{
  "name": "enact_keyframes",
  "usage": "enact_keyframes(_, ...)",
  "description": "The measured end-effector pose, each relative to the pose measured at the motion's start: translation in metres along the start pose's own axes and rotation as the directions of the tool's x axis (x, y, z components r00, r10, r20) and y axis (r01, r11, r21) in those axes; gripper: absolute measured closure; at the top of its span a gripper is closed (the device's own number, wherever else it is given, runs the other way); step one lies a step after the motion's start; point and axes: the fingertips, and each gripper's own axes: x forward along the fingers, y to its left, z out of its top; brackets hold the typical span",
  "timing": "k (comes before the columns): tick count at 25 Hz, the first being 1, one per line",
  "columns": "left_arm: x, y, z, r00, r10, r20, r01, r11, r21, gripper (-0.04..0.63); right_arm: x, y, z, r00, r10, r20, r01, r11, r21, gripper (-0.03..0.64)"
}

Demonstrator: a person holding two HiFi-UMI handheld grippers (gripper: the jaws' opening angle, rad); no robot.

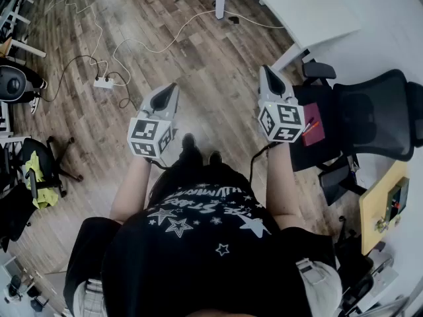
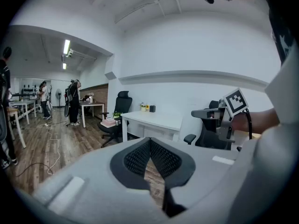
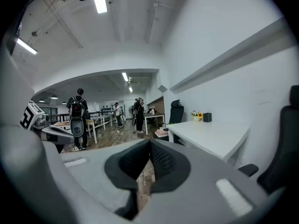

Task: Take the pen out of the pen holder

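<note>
I see no pen clearly. A small black container [image 3: 207, 117] stands beside yellow flowers at the far end of a white desk [image 3: 215, 136]; the left gripper view shows the container [image 2: 152, 108] too. It is too small to tell what it holds. My left gripper [image 1: 173, 86] and right gripper [image 1: 264, 70] hang side by side over the wooden floor, well short of the desk [image 1: 310, 5]. The left gripper [image 2: 149, 141] is shut with nothing between its pads, and so is the right gripper [image 3: 149, 143].
A black office chair [image 1: 370, 114] stands at the right with a dark red flat item [image 1: 310, 125] on it. A power strip [image 1: 104, 82] and cables lie on the floor at the left. A wooden board [image 1: 383, 207] lies at the right edge. People [image 3: 78, 111] stand far off.
</note>
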Motion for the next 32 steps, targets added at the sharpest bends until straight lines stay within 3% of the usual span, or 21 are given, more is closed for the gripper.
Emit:
enact_keyframes(12,0.003,0.035,-0.008,1.000,-0.024,-0.016,0.024,0.999,-0.031,0.584,0.030,0.026,-0.005,0.999,-0.014,-0.031,0.015,1.000,0.004,0.612)
enact_keyframes(20,0.007,0.122,0.013,0.999,-0.006,0.048,0.007,1.000,-0.028,0.584,0.097,0.060,0.027,0.999,-0.029,0.021,0.029,1.000,-0.012,0.607)
enact_keyframes(25,0.015,0.154,0.025,0.997,-0.022,0.080,0.025,0.999,-0.037,0.584,0.118,0.064,0.050,0.997,-0.057,0.058,0.057,0.998,0.001,0.391)
enact_keyframes(32,0.046,0.174,0.027,0.997,-0.043,0.063,0.046,0.998,-0.037,0.584,0.141,0.036,0.045,0.994,-0.109,0.018,0.108,0.994,0.018,0.359)
